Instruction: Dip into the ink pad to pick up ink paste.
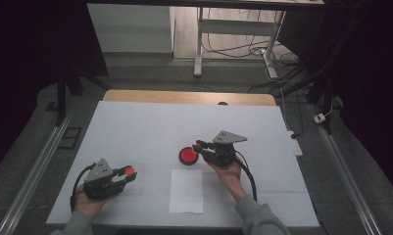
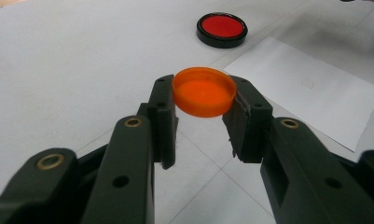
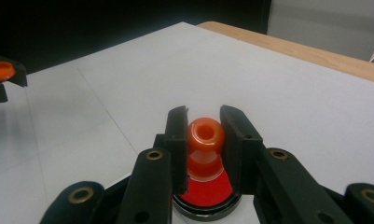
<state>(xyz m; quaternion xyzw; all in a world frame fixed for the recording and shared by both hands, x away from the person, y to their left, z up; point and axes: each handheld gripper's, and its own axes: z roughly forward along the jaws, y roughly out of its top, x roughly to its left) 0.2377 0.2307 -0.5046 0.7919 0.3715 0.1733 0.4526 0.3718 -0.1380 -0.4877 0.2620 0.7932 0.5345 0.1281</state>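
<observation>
My left gripper rests at the near left of the table, shut on a shallow orange cap held level between its pads. My right gripper is shut on an orange knob-shaped piece with a hole in its rounded top. That piece hangs over a round red pad in a black rim, and I cannot tell whether its lower end touches the red surface. The pad also lies ahead in the left gripper view. A white sheet of paper lies just near of the pad.
A white board covers the table, with a wooden edge at the far side. Metal rails run along both sides of the table. Table legs and cables lie on the floor beyond it. The left gripper with its cap is far left in the right gripper view.
</observation>
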